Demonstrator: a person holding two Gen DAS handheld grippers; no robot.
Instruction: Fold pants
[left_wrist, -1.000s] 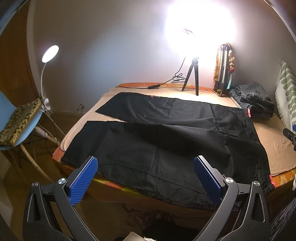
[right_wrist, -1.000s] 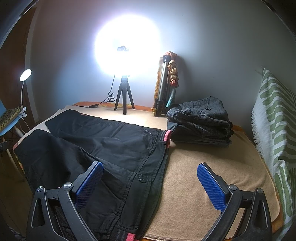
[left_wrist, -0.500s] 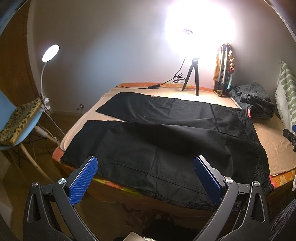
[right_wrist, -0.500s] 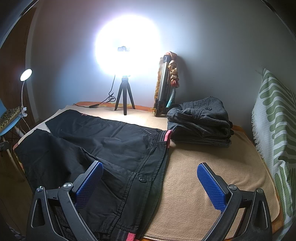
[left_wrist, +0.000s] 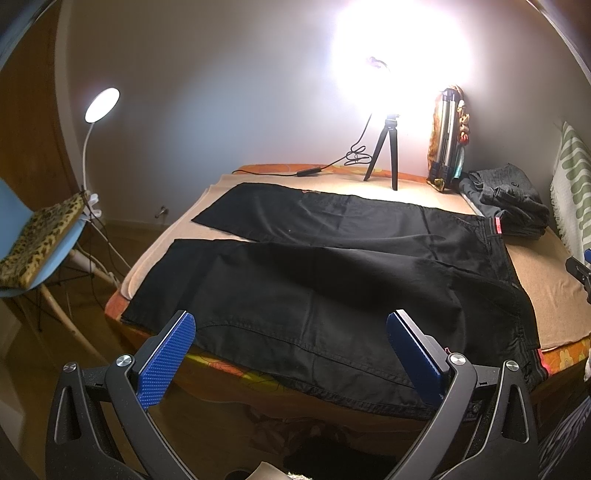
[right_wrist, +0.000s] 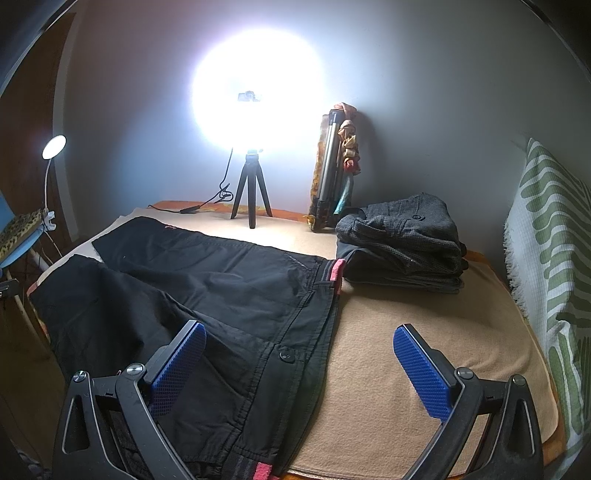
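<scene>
Black pants lie spread flat on the bed, legs to the left, waistband with red tags to the right; they also show in the right wrist view. My left gripper is open and empty, held over the near leg at the bed's front edge. My right gripper is open and empty, held above the waistband and its button.
A tan blanket covers the bed. A stack of folded grey pants sits at the back right. A bright lamp on a small tripod and a folded tripod stand by the wall. A blue chair stands to the left.
</scene>
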